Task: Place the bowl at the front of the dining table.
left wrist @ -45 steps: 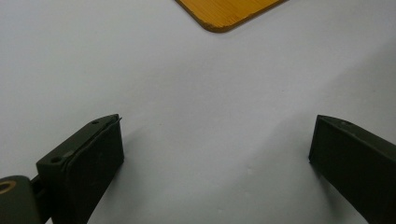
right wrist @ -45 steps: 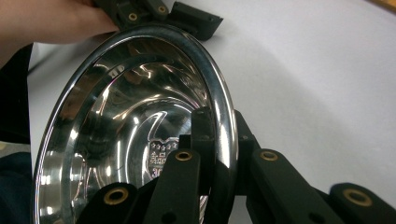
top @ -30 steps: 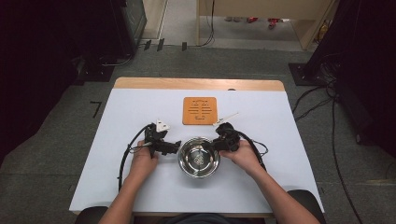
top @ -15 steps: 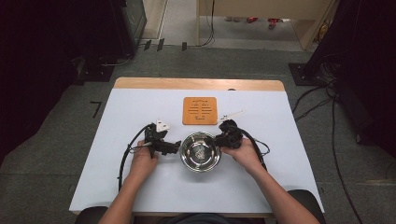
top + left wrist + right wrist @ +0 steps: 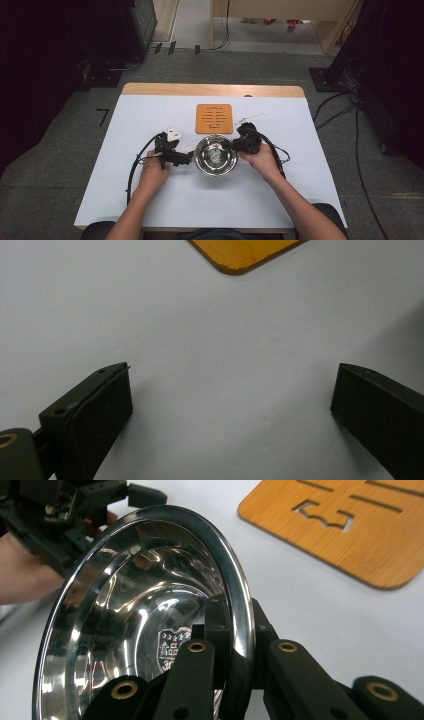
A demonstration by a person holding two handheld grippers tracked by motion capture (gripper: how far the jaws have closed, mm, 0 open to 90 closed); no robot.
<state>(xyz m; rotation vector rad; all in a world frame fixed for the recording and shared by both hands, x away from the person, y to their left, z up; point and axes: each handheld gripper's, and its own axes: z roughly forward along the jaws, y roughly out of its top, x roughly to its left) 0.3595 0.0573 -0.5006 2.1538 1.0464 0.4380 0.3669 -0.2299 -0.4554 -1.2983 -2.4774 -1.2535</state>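
Since a second ago, the steel bowl (image 5: 215, 155) has shifted a little toward the wooden trivet (image 5: 214, 118), carried by the right gripper (image 5: 243, 142), whose jaws are clamped tight on the bowl's rim, one inside and one outside. In the right gripper view the bowl (image 5: 150, 620) stands tilted, its hollow facing the camera. It sits mid-counter (image 5: 150, 200), just in front of the trivet. Beside the bowl's other edge, the left gripper (image 5: 186, 158) has kept its place, jaws spread wide over bare counter, holding nothing.
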